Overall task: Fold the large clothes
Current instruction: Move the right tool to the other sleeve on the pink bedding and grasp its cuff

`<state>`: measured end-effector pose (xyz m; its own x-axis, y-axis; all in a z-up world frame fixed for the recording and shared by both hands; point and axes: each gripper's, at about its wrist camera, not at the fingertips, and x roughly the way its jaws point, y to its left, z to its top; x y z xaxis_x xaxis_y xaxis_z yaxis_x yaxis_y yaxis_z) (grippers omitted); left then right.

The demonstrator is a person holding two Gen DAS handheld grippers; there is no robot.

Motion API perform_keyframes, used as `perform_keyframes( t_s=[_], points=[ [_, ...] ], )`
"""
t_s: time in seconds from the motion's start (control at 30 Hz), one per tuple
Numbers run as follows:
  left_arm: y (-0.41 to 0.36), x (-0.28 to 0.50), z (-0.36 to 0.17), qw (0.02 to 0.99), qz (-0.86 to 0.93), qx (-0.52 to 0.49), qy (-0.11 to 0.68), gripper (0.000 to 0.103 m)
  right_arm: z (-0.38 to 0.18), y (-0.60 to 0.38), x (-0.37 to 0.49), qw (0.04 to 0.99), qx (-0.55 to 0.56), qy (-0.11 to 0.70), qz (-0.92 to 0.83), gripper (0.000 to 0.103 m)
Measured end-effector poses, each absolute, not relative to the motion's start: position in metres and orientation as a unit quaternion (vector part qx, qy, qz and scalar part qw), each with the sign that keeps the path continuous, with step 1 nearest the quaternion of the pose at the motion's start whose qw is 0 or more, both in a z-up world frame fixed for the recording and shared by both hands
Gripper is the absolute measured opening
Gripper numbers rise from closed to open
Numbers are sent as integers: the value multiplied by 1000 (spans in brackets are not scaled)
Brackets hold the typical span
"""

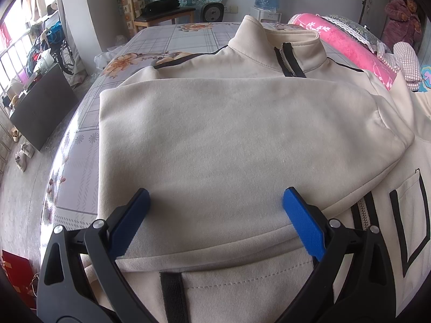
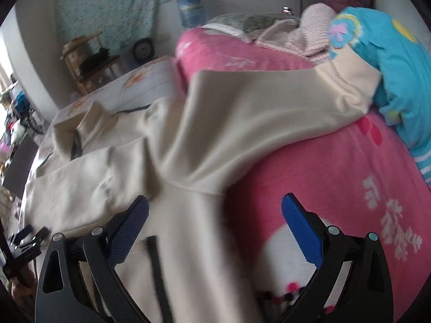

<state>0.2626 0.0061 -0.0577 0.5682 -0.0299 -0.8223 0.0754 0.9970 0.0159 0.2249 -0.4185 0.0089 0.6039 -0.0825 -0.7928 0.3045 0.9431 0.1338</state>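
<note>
One cream zip-front jacket point(image 1: 229, 140) is shown spread on a bed point(image 1: 167, 40) covered by a grey floral sheet. Its long axis is seen running away from the left wrist camera, with the stand-up collar point(image 1: 272, 48) at the far end and the hem nearest the lens. A sleeve point(image 1: 242, 123) is laid crosswise over the chest, and the zip is covered by it except at the collar and at the hem.

The left gripper point(image 1: 215, 210) is held wide open above this folded sleeve; nothing is gripped, and whether its blue pads point(image 1: 301, 220) touch the cloth cannot be told.

The right gripper point(image 2: 215, 215) is likewise spread wide and holds nothing, its fingers straddling the jacket's right edge point(image 2: 188, 228) and a pink quilt point(image 2: 336, 167).

Only in the right wrist view, which is blurred, is the other sleeve point(image 2: 269, 113) seen stretched outward over the pink quilt, its cuff against a turquoise garment point(image 2: 398, 62). Only in the left wrist view are the black rectangular outline on the front panel point(image 1: 409, 215) and a seated person point(image 1: 401, 24) in the far corner shown.
</note>
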Motion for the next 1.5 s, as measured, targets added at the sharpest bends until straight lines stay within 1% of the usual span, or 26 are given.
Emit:
perform_keyframes(
  t_s=[0.03,0.2,0.33,0.43,0.53,0.6,0.77,0.83,0.87,0.9,0.93,1.0,1.13,1.23,1.5],
  points=[
    [6,263,-58,885,-30,25,464,96,9,-440,222,885,142,424,-127,92],
    [6,263,-58,885,-30,25,463,96,-1,-542,209,864,237,386,-221,79],
    [5,263,-58,886,-27,24,463,96,-8,-594,212,854,296,336,-265,77],
    [5,264,-57,886,-26,24,462,96,-14,-617,226,849,323,310,-279,73],
    [5,264,-57,886,-26,24,462,96,-26,-635,245,840,346,297,-293,65],
    [5,264,-57,886,-26,24,462,96,-35,-642,256,834,357,293,-302,58],
    [5,264,-57,886,-25,24,462,96,-49,-654,280,826,369,281,-321,55],
    [5,264,-57,886,-25,24,462,96,-52,-653,285,825,362,285,-327,46],
    [5,265,-57,886,-25,24,462,96,-52,-653,285,825,362,284,-329,36],
    [5,264,-57,886,-26,24,462,96,-53,-654,284,823,368,281,-329,23],
    [5,265,-57,886,-26,24,462,96,-52,-655,281,822,374,276,-329,17],
    [5,264,-58,886,-26,24,462,96,-51,-656,277,822,386,266,-322,11],
    [5,264,-58,886,-26,24,462,96,-33,-644,281,840,347,272,-317,9],
    [5,264,-58,886,-26,24,462,96,-9,-629,284,859,318,263,-302,8],
    [5,264,-58,886,-26,24,461,96,75,-571,296,910,238,230,-251,8]
  ],
)
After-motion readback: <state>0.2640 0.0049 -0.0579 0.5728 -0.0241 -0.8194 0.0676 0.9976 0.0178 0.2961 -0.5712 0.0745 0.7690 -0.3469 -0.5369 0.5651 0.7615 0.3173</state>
